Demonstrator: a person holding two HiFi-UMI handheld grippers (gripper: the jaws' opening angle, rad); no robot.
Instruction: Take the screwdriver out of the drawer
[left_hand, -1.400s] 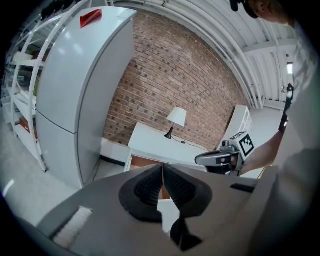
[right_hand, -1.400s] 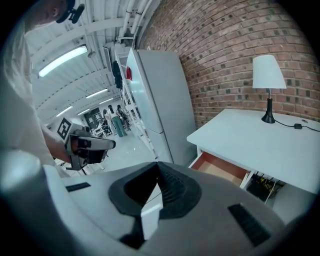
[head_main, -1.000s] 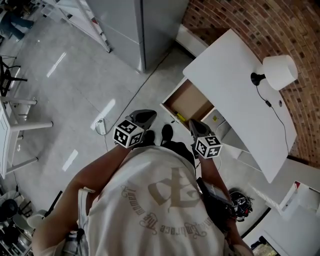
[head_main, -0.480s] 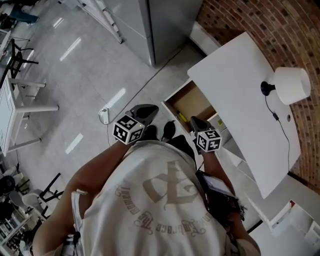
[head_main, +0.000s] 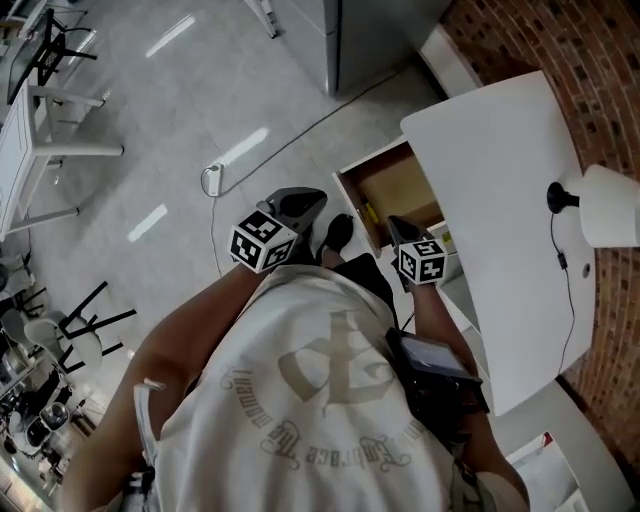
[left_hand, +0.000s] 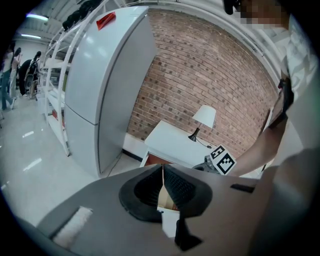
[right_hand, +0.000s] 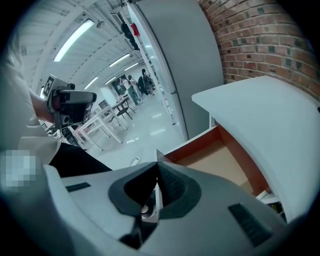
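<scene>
The white desk's wooden drawer (head_main: 400, 190) stands pulled open. A slim yellow tool, apparently the screwdriver (head_main: 367, 214), lies along its near-left edge. My left gripper (head_main: 312, 201) hangs over the floor just left of the drawer, jaws shut and empty, as the left gripper view (left_hand: 162, 168) confirms. My right gripper (head_main: 394, 224) hovers at the drawer's near corner, a little right of the screwdriver, also shut on nothing (right_hand: 157, 164). The right gripper view shows the drawer's bare bottom (right_hand: 220, 162); the screwdriver is hidden there.
The white desk top (head_main: 500, 170) overhangs the drawer, with a white lamp (head_main: 612, 205) and its cord at the right. A brick wall (head_main: 590, 60) runs behind. A grey cabinet (head_main: 370, 30) stands left of the desk. A cable (head_main: 215, 180) trails on the floor.
The head view has swung so desk and drawer sit further right and lower. Both grippers keep their places beside the drawer's near end, still shut.
</scene>
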